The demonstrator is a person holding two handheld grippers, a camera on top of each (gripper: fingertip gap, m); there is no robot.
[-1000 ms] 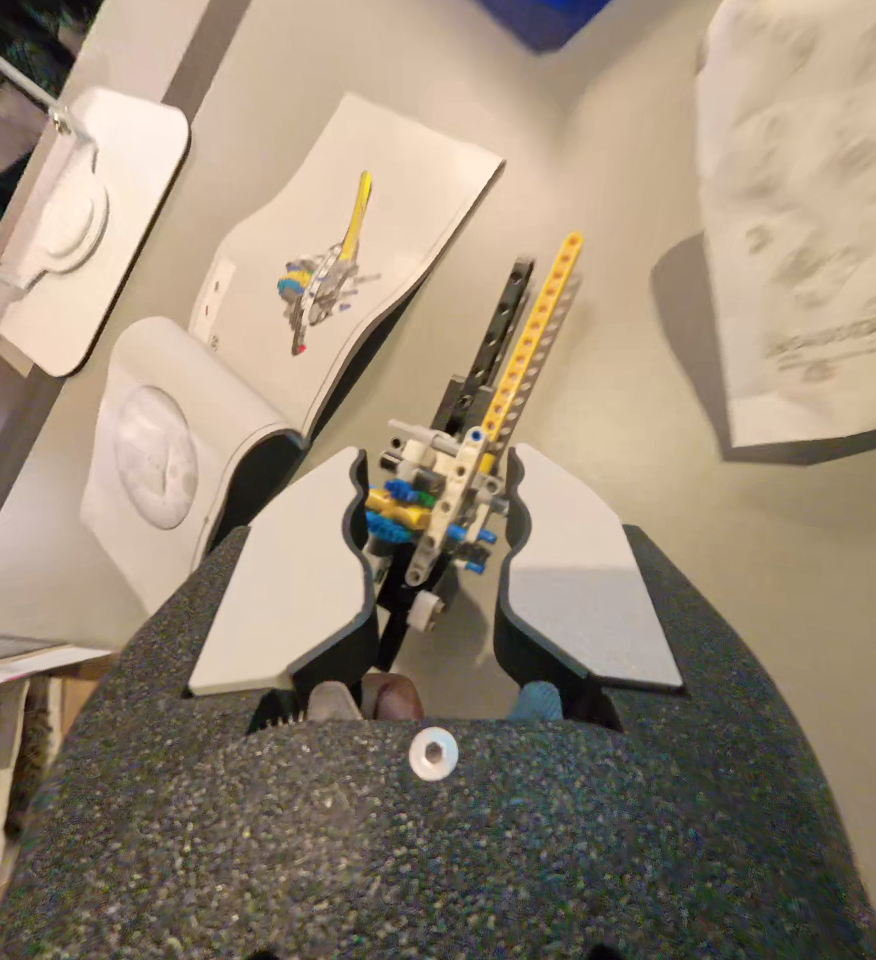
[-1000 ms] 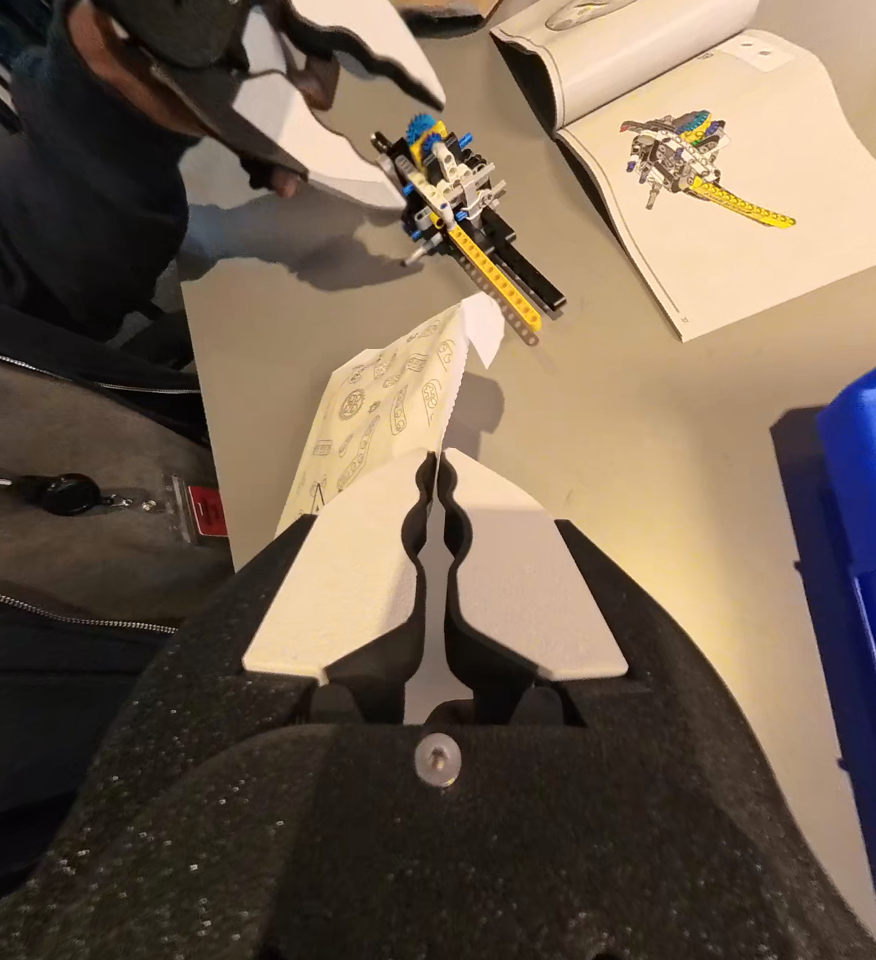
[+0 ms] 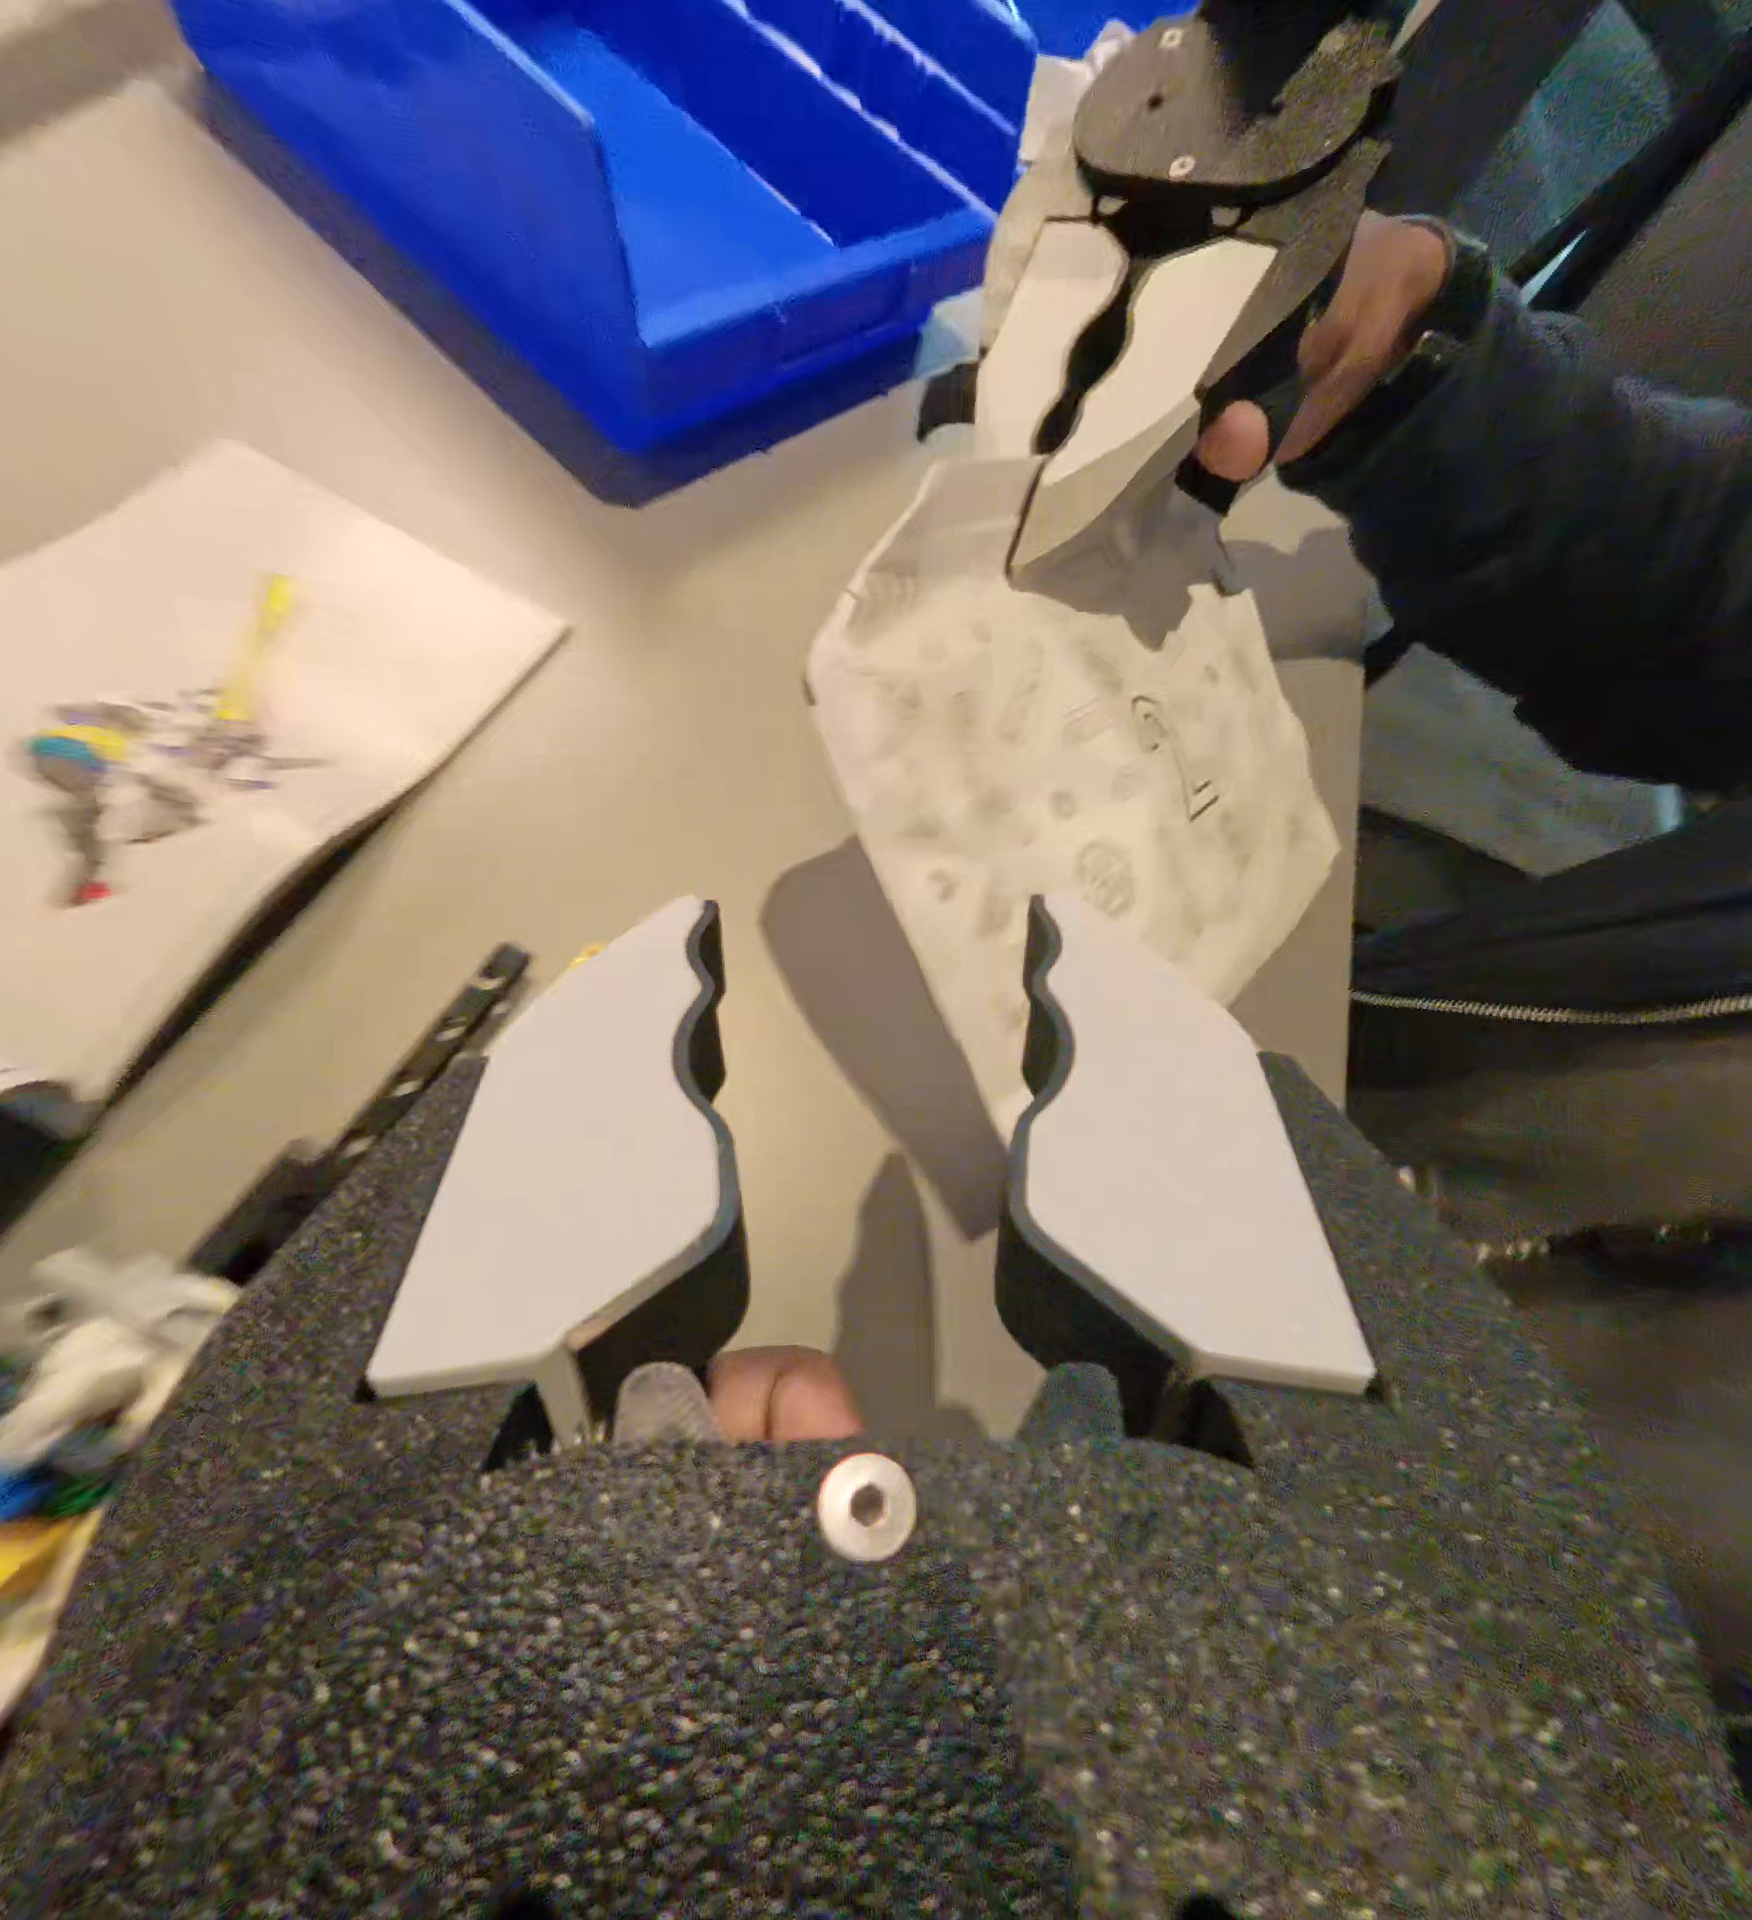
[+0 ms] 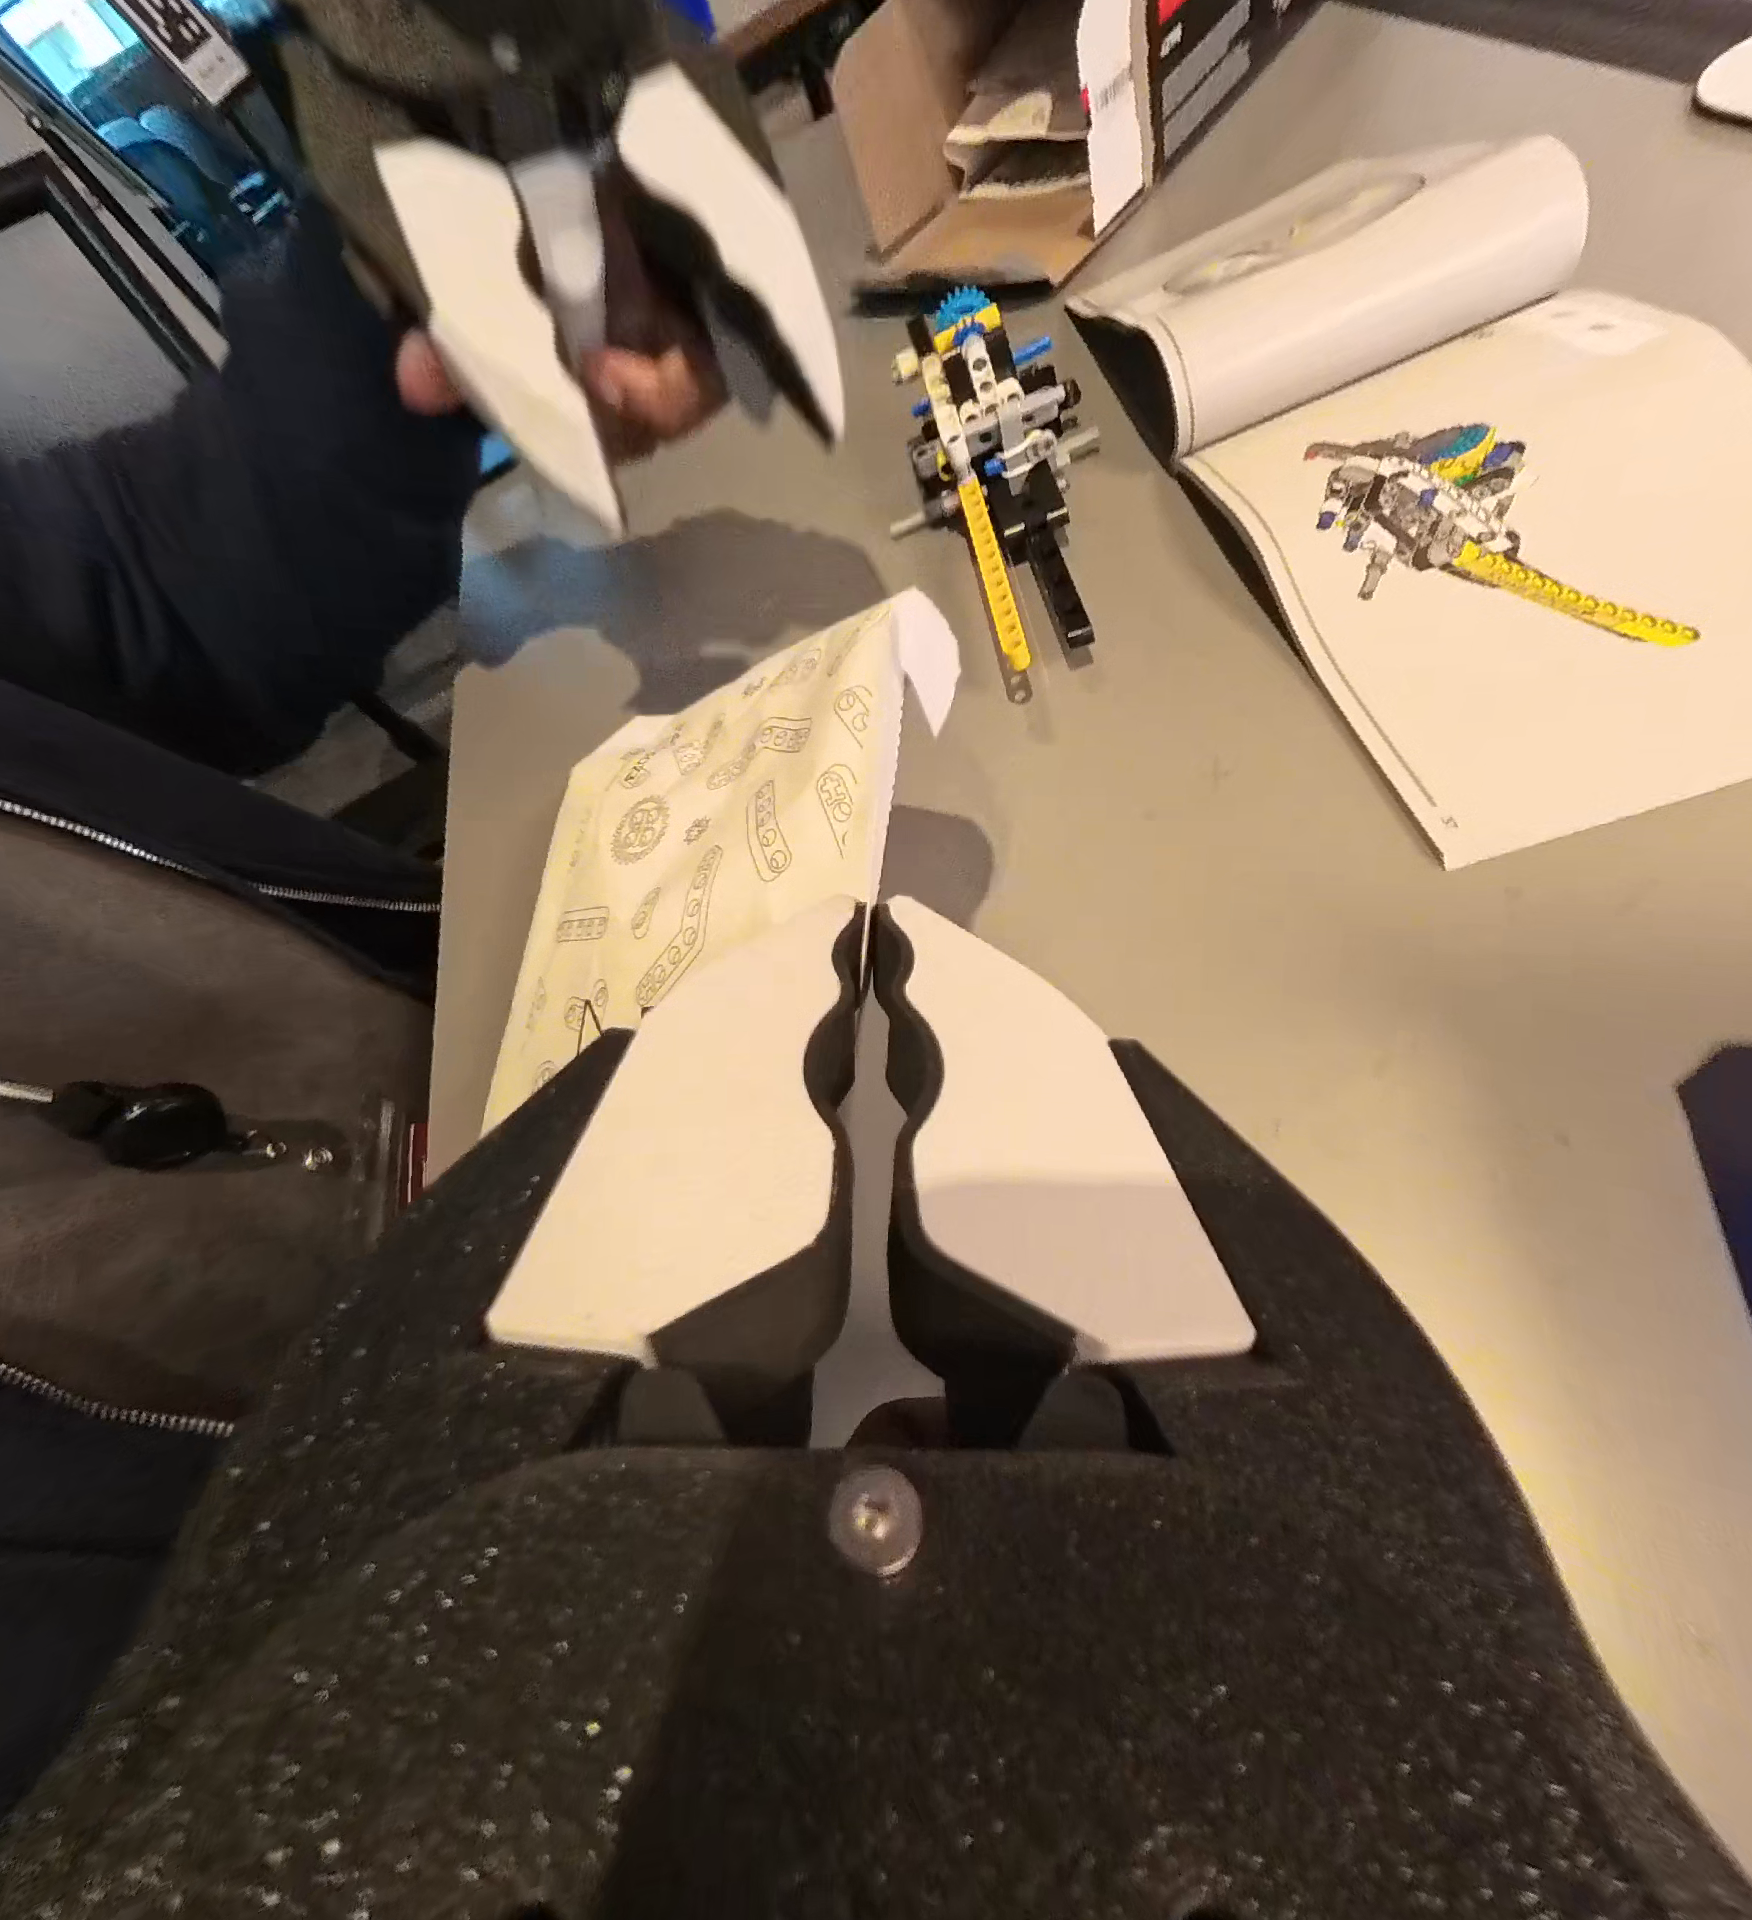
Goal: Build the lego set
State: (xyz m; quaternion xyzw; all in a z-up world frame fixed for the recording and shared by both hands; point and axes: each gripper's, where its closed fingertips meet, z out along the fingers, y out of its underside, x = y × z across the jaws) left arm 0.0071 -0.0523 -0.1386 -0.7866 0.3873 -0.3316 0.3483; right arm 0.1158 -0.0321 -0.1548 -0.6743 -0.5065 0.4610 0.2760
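The part-built lego model [image 4: 997,457], with yellow and black beams, lies on the grey table beside the open instruction booklet [image 4: 1474,582]; it shows blurred at the lower left in the left wrist view [image 3: 10,1455]. My right gripper [image 4: 867,920] is shut on the edge of a white paper parts bag [image 4: 726,831] printed with part outlines and holds it up near the table's edge. In the left wrist view the bag [image 3: 1059,790] hangs from the right gripper [image 3: 1033,540]. My left gripper [image 3: 872,935] is open and empty, just short of the bag's lower corner.
A blue divided bin [image 3: 643,208] stands behind the bag on the table. A cardboard box [image 4: 1059,125] stands beyond the model. The person's dark jacket [image 4: 124,1039] and lap lie along the table's near edge. Spacing between my two grippers at the tips: around 12 cm.
My left gripper has left the lego model and swung right to face the bag, jaws still open. My right gripper has kept its hold on the bag and lifted it slightly.
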